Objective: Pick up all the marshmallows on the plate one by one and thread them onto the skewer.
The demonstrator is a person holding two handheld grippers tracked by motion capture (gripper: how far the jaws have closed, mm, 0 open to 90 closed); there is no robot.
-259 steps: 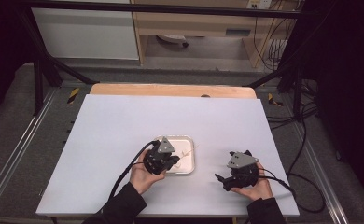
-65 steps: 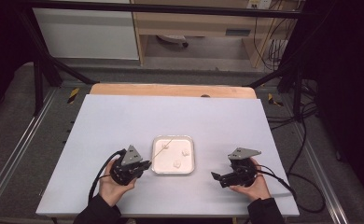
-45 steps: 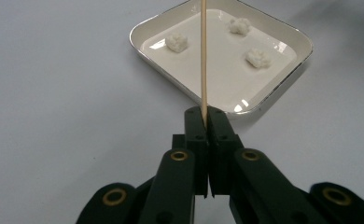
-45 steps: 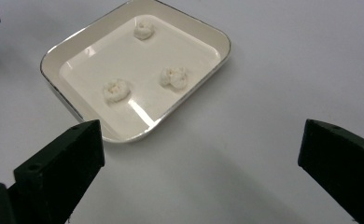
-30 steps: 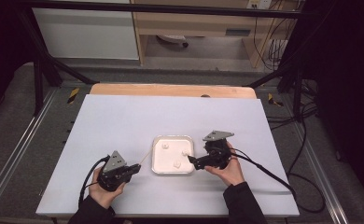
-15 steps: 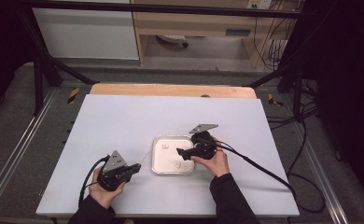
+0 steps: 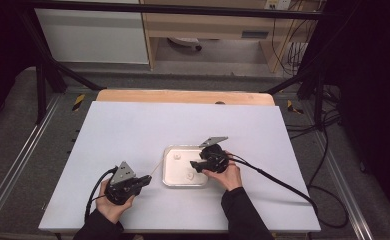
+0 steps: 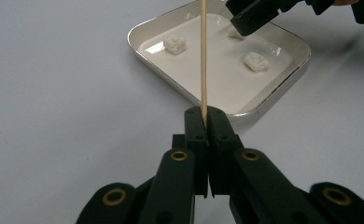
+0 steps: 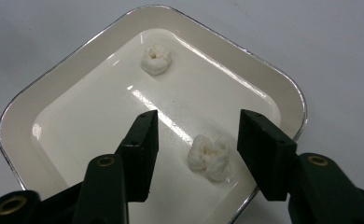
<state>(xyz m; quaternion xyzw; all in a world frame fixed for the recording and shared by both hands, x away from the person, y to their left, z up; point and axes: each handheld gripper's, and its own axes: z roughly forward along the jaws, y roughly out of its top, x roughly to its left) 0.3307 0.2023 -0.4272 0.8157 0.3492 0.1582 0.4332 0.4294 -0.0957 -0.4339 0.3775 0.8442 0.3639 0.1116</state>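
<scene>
Right gripper point(image 9: 196, 140) closing, jaws apart around a white puffy morsel point(image 9: 210, 157) in the white square tray point(image 9: 68, 70).
Centre the piece first (tray rim at five o'clock); left gripper point(image 8: 203, 119) stays clamped on the thin wooden skewer point(image 8: 203, 56).

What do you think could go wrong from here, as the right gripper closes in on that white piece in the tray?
The right gripper has just been closing, with its jaws astride the white piece but not yet touching. The piece looks soft, so a hard squeeze might crush it. It also sits near the tray rim, so a jaw could catch the wall. The thin skewer in the left gripper might flex or slip when pushed in.
</scene>
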